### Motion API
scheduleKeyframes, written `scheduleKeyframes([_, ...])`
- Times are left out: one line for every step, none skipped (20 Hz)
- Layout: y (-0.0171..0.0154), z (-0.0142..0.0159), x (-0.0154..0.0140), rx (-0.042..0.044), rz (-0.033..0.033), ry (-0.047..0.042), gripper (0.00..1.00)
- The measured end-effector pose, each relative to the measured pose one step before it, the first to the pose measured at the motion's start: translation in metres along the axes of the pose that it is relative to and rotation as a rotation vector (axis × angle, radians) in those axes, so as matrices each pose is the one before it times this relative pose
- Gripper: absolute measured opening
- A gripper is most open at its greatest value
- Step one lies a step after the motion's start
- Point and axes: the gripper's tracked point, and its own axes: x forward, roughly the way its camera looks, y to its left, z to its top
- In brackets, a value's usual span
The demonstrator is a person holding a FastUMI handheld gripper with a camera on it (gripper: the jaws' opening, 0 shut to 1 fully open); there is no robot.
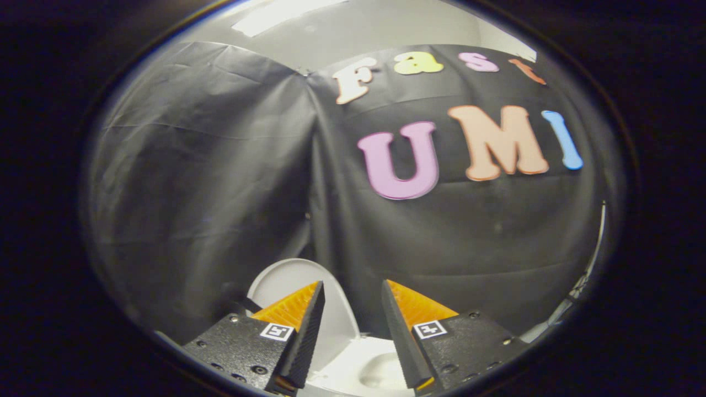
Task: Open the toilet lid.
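The gripper [353, 298] was open, its two fingers standing apart with a clear gap between them, and nothing was held. Neither finger touched anything that could be seen. Just behind the left finger the toilet lid [298, 278] stood raised, its rounded white top leaning toward the black cloth wall [209, 176]. Part of the lid was hidden by that finger. Lower, between the two fingers and near their bases, the white body of the toilet [367, 364] showed, with a shallow hollow in its surface. The cloth wall hung beyond the fingers and folded into a corner behind the lid. Above the cloth, a pale ceiling [342, 27] was visible.
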Motion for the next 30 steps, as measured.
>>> scheduleKeyframes([-0.01986, -0.00365, -0.01235, 0.01825, -0.02178, -0.01012, 0.66])
scheduleKeyframes([-0.01924, -0.00313, -0.01167, 0.01821, -0.01188, -0.00861, 0.64])
scheduleKeyframes([-0.01882, -0.00424, -0.01045, 0.01506, -0.01282, -0.00530, 0.62])
scheduleKeyframes([-0.02072, -0.00345, -0.01082, 0.01102, -0.01361, -0.00161, 0.60])
scheduleKeyframes([-0.01825, -0.00531, -0.01361, 0.01314, -0.01034, -0.00266, 0.58])
scheduleKeyframes([-0.01879, -0.00472, -0.01248, 0.01426, -0.00704, -0.00644, 0.57])
scheduleKeyframes([-0.01677, -0.00406, -0.01261, 0.01186, -0.00032, -0.00599, 0.57])
scheduleKeyframes([-0.01368, -0.00220, -0.01324, 0.00965, 0.01204, -0.00949, 0.57])
scheduleKeyframes([-0.01269, -0.00321, -0.01230, 0.00677, 0.00962, -0.01412, 0.55])
scheduleKeyframes([-0.01535, -0.00078, -0.00966, -0.00062, -0.00710, -0.01474, 0.53])
scheduleKeyframes([-0.01985, -0.00301, -0.00988, -0.01047, -0.02177, -0.00851, 0.51])
scheduleKeyframes([-0.01771, -0.00296, -0.00828, -0.01155, -0.02206, -0.00100, 0.50])
scheduleKeyframes([-0.01342, -0.00443, -0.00936, -0.00817, -0.00731, 0.00506, 0.51])
scheduleKeyframes([-0.01106, -0.00297, -0.00712, -0.00412, -0.00285, 0.01131, 0.51])
scheduleKeyframes([-0.01133, -0.00393, -0.00523, -0.00775, -0.00786, 0.01308, 0.51])
scheduleKeyframes([-0.01176, -0.00354, -0.00539, -0.01216, -0.00225, 0.01290, 0.51])
scheduleKeyframes([-0.01034, -0.00327, -0.00655, -0.00405, -0.00328, 0.00042, 0.51])
scheduleKeyframes([-0.00952, -0.00159, -0.00649, 0.01272, 0.01197, -0.00138, 0.51])
scheduleKeyframes([-0.01092, -0.00299, -0.00451, 0.01630, -0.00840, -0.00253, 0.49])
scheduleKeyframes([-0.01268, -0.00278, -0.00258, 0.00941, -0.01561, -0.00350, 0.47])
scheduleKeyframes([-0.00606, -0.00326, -0.00149, 0.00956, 0.00242, -0.00195, 0.45])
scheduleKeyframes([-0.00520, -0.00404, -0.00256, 0.00608, 0.00022, 0.00529, 0.43])
scheduleKeyframes([-0.00817, -0.00672, -0.00379, -0.00232, -0.00530, 0.01211, 0.42])
scheduleKeyframes([-0.00700, -0.00578, -0.00125, -0.00783, -0.00573, 0.01517, 0.40])
scheduleKeyframes([-0.00855, -0.00739, -0.00467, -0.00280, -0.00287, 0.01650, 0.38])
scheduleKeyframes([-0.00424, -0.00231, -0.00047, 0.00050, 0.00265, 0.01104, 0.38])
scheduleKeyframes([-0.00443, -0.00301, -0.00286, -0.00106, 0.00292, 0.00995, 0.38])
scheduleKeyframes([-0.00411, -0.00119, -0.00048, -0.00289, -0.00222, 0.00999, 0.38])
scheduleKeyframes([-0.00277, -0.00239, 0.00049, -0.00315, -0.00008, 0.00742, 0.38])
scheduleKeyframes([-0.00143, 0.00000, 0.00024, -0.00267, 0.00311, 0.00291, 0.38])
